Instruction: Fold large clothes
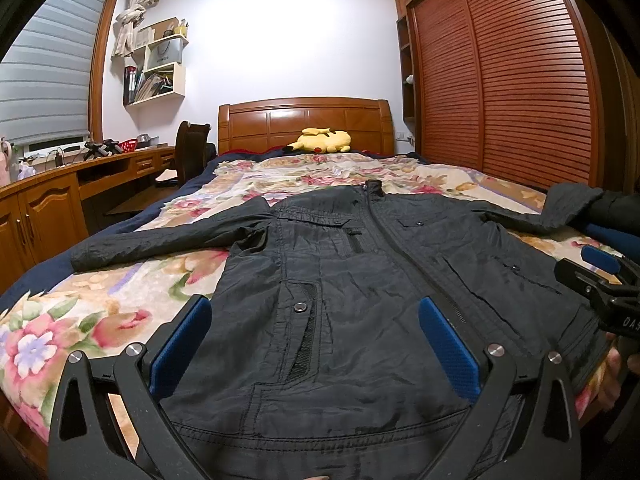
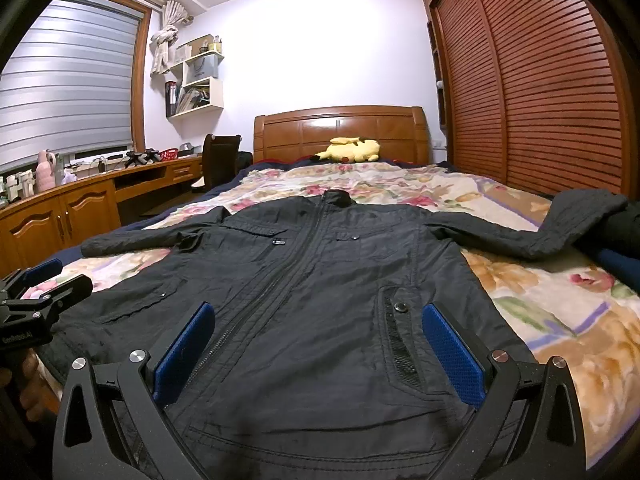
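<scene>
We see a bed (image 1: pixel 120 320) with a wooden headboard (image 1: pixel 304 120), covered by a floral blanket (image 2: pixel 560 320) over a navy layer that shows along the edges. On the blanket a dark jacket (image 1: pixel 360 280) lies flat, front up and zipped, collar toward the headboard, hem at the near edge, both sleeves spread out to the sides. At the head of the bed, well apart from the jacket, we see a yellow plush (image 1: pixel 322 141) lying down.
</scene>
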Available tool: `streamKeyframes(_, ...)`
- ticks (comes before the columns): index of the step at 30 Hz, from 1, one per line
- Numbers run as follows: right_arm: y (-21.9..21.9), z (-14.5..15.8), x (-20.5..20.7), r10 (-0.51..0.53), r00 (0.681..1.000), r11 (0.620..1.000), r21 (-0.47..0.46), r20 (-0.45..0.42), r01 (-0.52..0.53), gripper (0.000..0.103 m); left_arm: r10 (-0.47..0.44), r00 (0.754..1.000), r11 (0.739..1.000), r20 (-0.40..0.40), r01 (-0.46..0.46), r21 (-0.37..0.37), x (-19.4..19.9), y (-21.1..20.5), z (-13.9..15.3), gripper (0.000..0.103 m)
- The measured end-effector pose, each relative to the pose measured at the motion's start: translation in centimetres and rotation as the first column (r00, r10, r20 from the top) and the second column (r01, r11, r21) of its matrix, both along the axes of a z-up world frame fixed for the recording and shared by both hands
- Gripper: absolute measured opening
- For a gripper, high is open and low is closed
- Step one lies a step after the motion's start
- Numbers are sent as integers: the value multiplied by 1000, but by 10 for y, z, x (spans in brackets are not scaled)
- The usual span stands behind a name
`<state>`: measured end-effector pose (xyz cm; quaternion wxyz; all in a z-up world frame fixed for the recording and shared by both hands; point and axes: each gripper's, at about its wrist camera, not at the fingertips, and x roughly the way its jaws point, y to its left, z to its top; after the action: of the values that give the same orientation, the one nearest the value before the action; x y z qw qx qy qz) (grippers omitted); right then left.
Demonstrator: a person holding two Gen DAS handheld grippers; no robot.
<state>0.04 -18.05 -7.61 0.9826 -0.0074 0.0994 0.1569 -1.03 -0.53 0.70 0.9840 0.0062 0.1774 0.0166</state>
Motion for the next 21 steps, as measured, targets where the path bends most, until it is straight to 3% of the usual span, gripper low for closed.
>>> streamKeyframes(21,-1,1,-1,2,1000,1000,2,-1,-2,103,3,1000,1000,3,-3,1,0,1,-1,103)
